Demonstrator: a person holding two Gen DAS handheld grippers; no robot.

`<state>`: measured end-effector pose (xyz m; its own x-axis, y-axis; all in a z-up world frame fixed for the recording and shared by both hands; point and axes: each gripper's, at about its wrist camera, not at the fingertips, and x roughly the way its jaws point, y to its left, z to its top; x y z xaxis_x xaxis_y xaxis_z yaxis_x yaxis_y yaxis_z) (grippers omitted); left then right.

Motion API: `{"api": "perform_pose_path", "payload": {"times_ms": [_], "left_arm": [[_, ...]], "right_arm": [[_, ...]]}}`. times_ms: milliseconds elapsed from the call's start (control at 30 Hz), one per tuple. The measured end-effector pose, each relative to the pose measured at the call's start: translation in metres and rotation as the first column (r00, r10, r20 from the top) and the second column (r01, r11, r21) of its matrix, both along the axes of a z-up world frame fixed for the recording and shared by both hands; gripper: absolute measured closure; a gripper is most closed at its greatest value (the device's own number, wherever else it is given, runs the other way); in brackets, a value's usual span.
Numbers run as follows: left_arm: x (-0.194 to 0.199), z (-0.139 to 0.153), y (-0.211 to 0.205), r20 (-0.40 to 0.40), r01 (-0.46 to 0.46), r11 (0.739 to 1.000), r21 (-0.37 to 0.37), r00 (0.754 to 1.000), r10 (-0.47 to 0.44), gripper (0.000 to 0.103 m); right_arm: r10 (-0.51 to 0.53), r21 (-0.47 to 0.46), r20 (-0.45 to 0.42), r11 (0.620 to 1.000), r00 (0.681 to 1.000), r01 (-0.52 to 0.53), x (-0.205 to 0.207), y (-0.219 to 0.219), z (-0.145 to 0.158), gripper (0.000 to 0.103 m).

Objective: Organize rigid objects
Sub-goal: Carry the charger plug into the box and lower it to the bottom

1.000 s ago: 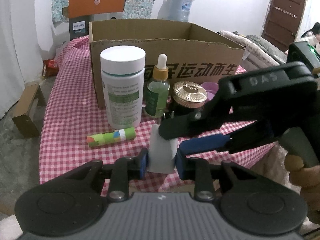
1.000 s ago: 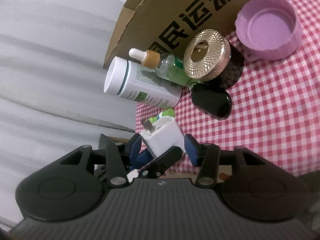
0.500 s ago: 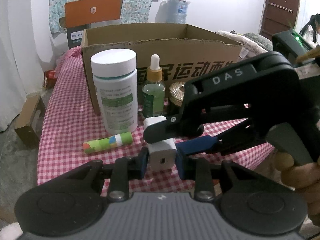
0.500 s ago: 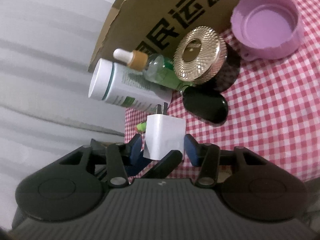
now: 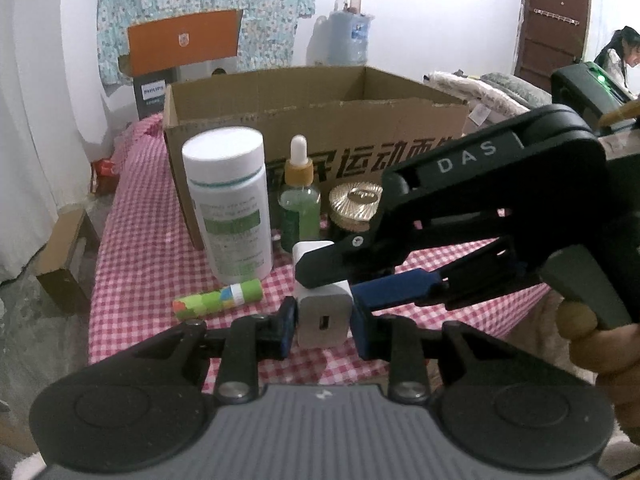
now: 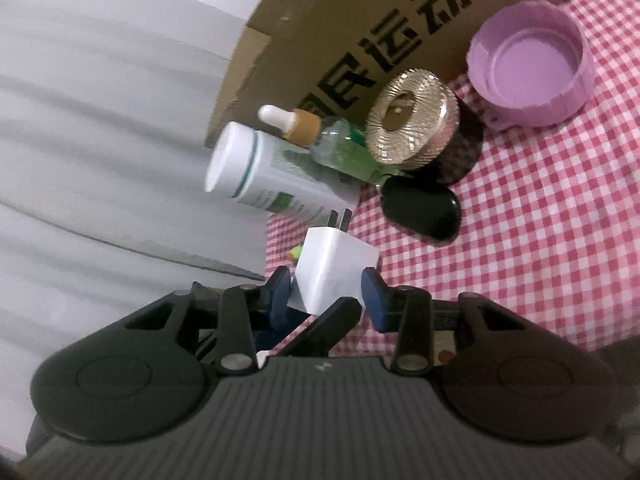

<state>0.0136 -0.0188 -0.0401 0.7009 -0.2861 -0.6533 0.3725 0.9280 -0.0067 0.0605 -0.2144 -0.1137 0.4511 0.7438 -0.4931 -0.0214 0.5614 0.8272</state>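
Checked cloth carries every item outside the cardboard box. Our left gripper clamps the white charger in the air; our right gripper has been closing around it, its pads apparently not yet pressing.

The right gripper hides the gold-lidded jar's right side and the last characters printed on the cardboard box. The white bottle's label is too small to read. In the right wrist view, the far edge cuts off the box print, and the charger hides most of the green tube.
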Motion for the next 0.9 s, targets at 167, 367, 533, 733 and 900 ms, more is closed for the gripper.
{"api": "perform_pose_path", "payload": {"times_ms": [167,367,533,733,900], "left_arm": [[-0.010,0.017,-0.002,0.044,-0.007,1.000,0.009,0.999,0.006,0.073],[-0.022,0.052,-0.008,0.142,-0.011,1.000,0.017,0.990,0.008,0.073],[-0.011,0.093,-0.020,0.234,-0.002,1.000,0.027,0.972,-0.005,0.073],[0.053,0.128,-0.041,0.215,-0.001,0.999,0.039,0.977,-0.008,0.073],[0.135,0.133,-0.053,0.110,0.001,0.996,0.086,0.994,-0.010,0.073]], "right_arm": [[0.005,0.021,0.040,1.000,0.999,-0.006,-0.016,-0.007,0.017,0.065],[0.008,0.042,0.136,0.999,0.991,-0.014,-0.032,-0.014,0.054,0.065],[0.007,0.031,0.262,0.999,0.965,-0.016,-0.032,-0.024,0.105,0.065],[0.016,0.007,0.314,1.000,0.949,-0.019,0.020,-0.040,0.146,0.064],[0.049,0.019,0.222,0.998,0.974,-0.054,0.102,-0.056,0.154,0.064]]}}
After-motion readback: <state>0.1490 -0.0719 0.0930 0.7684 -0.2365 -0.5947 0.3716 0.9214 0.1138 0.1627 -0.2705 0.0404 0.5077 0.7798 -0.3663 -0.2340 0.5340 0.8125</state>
